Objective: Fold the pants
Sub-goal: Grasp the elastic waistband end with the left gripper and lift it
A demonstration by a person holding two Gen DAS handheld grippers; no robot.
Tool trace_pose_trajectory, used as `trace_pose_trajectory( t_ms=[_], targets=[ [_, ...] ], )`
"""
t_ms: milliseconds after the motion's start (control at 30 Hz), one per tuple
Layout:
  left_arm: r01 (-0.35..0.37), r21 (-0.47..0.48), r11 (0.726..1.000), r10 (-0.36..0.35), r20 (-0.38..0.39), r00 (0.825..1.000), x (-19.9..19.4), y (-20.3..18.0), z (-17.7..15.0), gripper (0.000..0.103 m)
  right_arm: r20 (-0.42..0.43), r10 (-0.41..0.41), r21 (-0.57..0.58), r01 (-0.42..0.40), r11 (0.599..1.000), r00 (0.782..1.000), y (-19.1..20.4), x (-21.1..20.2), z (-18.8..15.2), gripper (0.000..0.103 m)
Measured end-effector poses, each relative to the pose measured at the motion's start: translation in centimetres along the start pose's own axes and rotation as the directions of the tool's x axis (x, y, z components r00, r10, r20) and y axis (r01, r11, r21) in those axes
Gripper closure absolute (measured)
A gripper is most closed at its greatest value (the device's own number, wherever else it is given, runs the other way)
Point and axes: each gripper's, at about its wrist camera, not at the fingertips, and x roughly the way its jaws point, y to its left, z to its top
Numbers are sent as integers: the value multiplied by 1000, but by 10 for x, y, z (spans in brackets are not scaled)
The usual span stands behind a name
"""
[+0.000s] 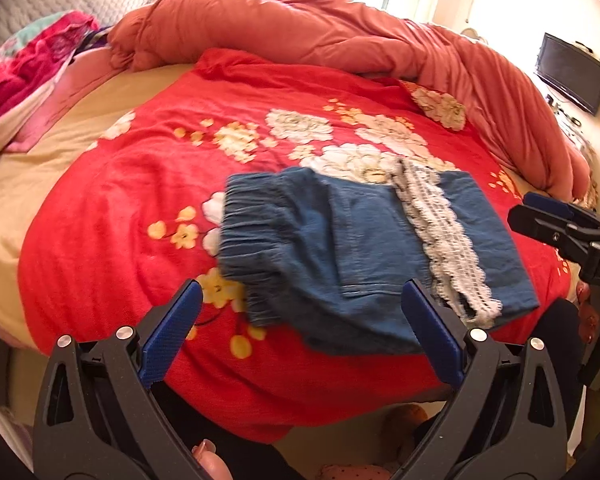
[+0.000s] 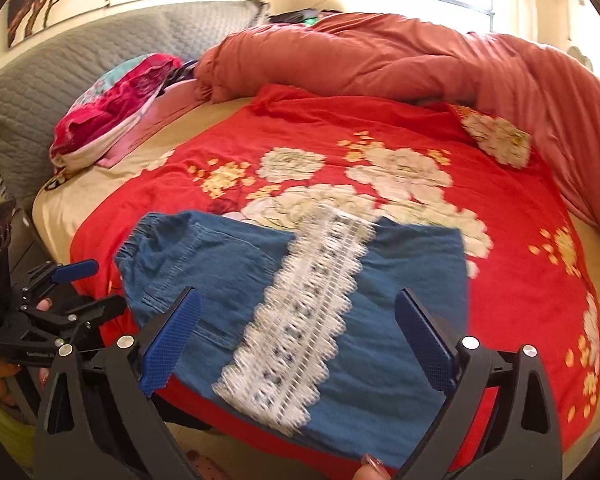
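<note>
While both grippers hang over the near edge of the bed (image 1: 40, 184), neither one touches anything. The left gripper (image 1: 300, 332) has its blue-padded fingers (image 1: 172, 336) spread wide apart, with nothing between them. The right gripper (image 2: 298, 336) is likewise spread wide, its fingers (image 2: 172, 340) holding nothing. In the left wrist view the right gripper shows at the right edge, above the bed and apart from the cloth; in the right wrist view the left gripper shows at the left edge.

The pants (image 1: 340, 248) are blue denim and lie folded into a rough rectangle on the near part of a red blanket (image 1: 140, 200) printed with white and yellow flowers. Their gathered elastic waistband (image 1: 240, 232) sits at the left end of the bundle. A strip of white lace trim (image 1: 440, 240) runs slantwise across the top of the bundle, from its far edge to its near edge, right of centre. A pocket seam is visible on the upper layer, left of the lace.

The red blanket covers most of a tan sheet. A rust-coloured quilt (image 1: 340, 32) is heaped along the far and right sides of the bed. A pink and white bundle of cloth (image 2: 112, 116) lies at the far left, against a grey quilted headboard (image 2: 60, 72). A dark screen (image 1: 572, 72) hangs on the wall at the far right. Both views are slightly blurred.
</note>
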Motion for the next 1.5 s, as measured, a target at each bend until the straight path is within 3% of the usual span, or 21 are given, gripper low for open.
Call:
trace_pose_trajectory(
  t_ms=[233,433,600,933,1067,1133,1167,1300,1367,1433,1500],
  targets=[
    [-12,-46,999,11,-28,1000,12,17,-5,9,-45,85,-56,-87,995,995,24,35,25,7],
    [45,-147,988,-51,-36,998,24,30,-7,9,-113,168,-107,-180,978,979,47,70,47,7],
    [48,-173,984,-58,-55,997,38,36,-10,9,-181,255,-143,-282,949,950,68,101,60,7],
    [51,-177,983,-60,-49,997,46,39,-15,9,-279,296,-203,-357,912,914,99,154,75,7],
    [56,-185,981,-65,-45,997,45,40,-15,9,-334,339,-174,-411,895,879,101,176,76,8],
    [61,-190,980,-70,-42,997,45,40,-16,9,-362,381,-120,-448,886,851,99,188,76,8],
    [63,-193,979,-72,-39,997,45,40,-15,9,-369,394,-109,-460,881,842,99,192,75,13],
    [85,-236,968,-93,-24,995,42,44,-16,11,-412,461,-90,-539,837,786,106,199,66,57],
    [97,-261,961,-105,-18,994,40,46,-15,20,-410,488,-85,-564,821,771,107,194,66,62],
    [110,-291,950,-119,-13,993,39,49,-15,26,-404,494,-88,-571,817,770,105,189,67,67],
    [121,-313,942,-132,-13,991,38,51,-15,27,-386,511,-71,-577,814,768,100,182,69,70]
  ],
)
